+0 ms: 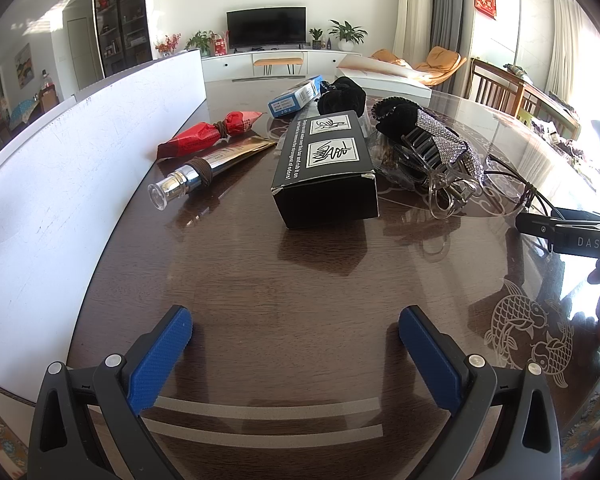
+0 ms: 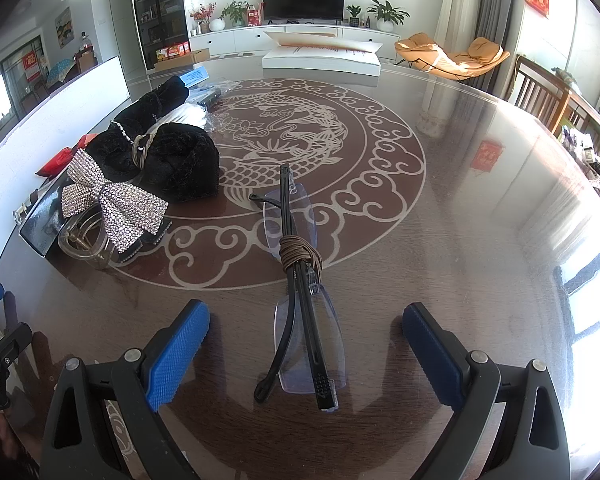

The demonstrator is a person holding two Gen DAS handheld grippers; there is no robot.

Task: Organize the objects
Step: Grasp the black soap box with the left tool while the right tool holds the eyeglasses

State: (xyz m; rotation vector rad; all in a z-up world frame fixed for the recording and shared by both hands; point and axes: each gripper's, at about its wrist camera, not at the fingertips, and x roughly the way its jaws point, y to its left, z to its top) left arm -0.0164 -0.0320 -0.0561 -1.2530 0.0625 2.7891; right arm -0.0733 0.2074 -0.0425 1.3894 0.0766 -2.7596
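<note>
**Both grippers wide open, glasses lined up for the right one**

Right gripper [image 2: 306, 344]: jaws spread wide, holding nothing. Folded rimless glasses [image 2: 300, 300] lie on the glass tabletop [image 2: 460, 220] between the blue pads [image 2: 178, 354], temples pointing back toward the camera, a brown cord [image 2: 300, 256] wound round the middle. Neither pad touches them.

Left gripper [image 1: 295, 344]: also fully open and empty, over bare table, nothing between its fingers. Nearest item ahead is the black box [image 1: 324, 172], lying flat with white printed panels on top. Left of it a silver-capped tube [image 1: 204, 172] bound with a brown band, and behind that a red packet [image 1: 208, 134] tied the same way. A white board [image 1: 80, 152] runs along the table's left edge.

Right of the box: a clear claw clip with a rhinestone bow [image 2: 112, 200], resting against black velvet scrunchies [image 2: 172, 160]. Further back a blue-and-white carton [image 1: 296, 96], then a big flat white box [image 2: 320, 56] at the far edge. Something clear and plastic-wrapped sits behind the scrunchies, can't make it out.

Risks, as I judge it: lenses are thin and rimless, so a hard squeeze across them could crack or smear them. The tabletop looks slick, so an off-centre close may skid the glasses instead of gripping. Thin temples may slip past the pads. The clip pile is just left of the glasses, and a sideways swing could knock the bow clip.
</note>
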